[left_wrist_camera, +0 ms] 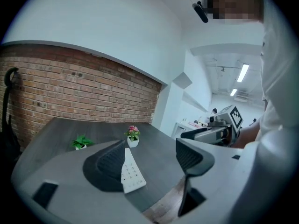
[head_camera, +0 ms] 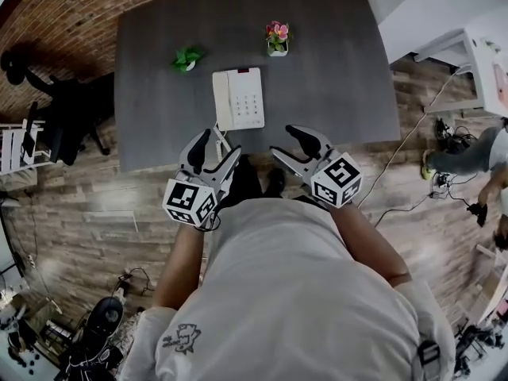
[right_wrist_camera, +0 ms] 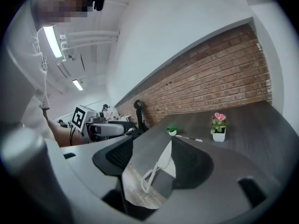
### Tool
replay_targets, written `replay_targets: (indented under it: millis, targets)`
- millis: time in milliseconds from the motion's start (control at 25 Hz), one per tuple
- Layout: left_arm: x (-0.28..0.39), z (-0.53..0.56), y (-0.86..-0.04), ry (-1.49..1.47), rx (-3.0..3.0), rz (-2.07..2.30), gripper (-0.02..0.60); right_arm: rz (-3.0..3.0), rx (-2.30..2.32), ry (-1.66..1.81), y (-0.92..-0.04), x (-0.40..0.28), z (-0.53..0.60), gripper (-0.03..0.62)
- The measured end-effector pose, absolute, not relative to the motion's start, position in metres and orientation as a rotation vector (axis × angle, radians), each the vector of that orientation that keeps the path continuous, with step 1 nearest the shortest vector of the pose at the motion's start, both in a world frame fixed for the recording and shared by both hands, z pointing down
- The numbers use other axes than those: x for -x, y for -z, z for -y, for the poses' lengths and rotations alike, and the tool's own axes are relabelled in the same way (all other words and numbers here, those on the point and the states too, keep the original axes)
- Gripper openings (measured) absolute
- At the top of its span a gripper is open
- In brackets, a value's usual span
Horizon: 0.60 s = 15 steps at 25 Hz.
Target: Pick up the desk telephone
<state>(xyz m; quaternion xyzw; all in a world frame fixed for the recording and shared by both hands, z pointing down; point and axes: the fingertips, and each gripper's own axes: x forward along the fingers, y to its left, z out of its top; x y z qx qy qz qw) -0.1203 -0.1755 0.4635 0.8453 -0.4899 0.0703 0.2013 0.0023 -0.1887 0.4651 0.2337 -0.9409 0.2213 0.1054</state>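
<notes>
Your left gripper (head_camera: 216, 145) and right gripper (head_camera: 286, 141) hang at the desk (head_camera: 333, 70) edge, jaws wide open and empty, ready to flank the telephone (head_camera: 238, 98).

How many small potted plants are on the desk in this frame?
2. A green leafy plant stands beyond the telephone, to its left. A pink-flowered plant in a white pot stands beyond it, to its right. Nothing seems to hide another.
</notes>
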Motion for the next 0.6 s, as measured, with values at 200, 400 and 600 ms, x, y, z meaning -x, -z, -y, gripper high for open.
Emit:
replay_targets:
  millis: [200, 400, 600]
  targets:
    - [0.141, 0.208, -0.481, -0.223, -2.356, 1.291, 0.353, 2.739, -0.681, -0.688, -0.486, 0.018, 0.217, 0.255]
    - [0.151, 0.232, -0.502, -0.250, -2.338, 1.206, 0.353, 2.716, -0.703, -0.713, -0.494, 0.032, 0.239, 0.233]
    - [0.161, 0.257, -0.521, -0.274, -2.311, 1.140, 0.353, 2.646, -0.698, -0.767, -0.523, 0.041, 0.262, 0.233]
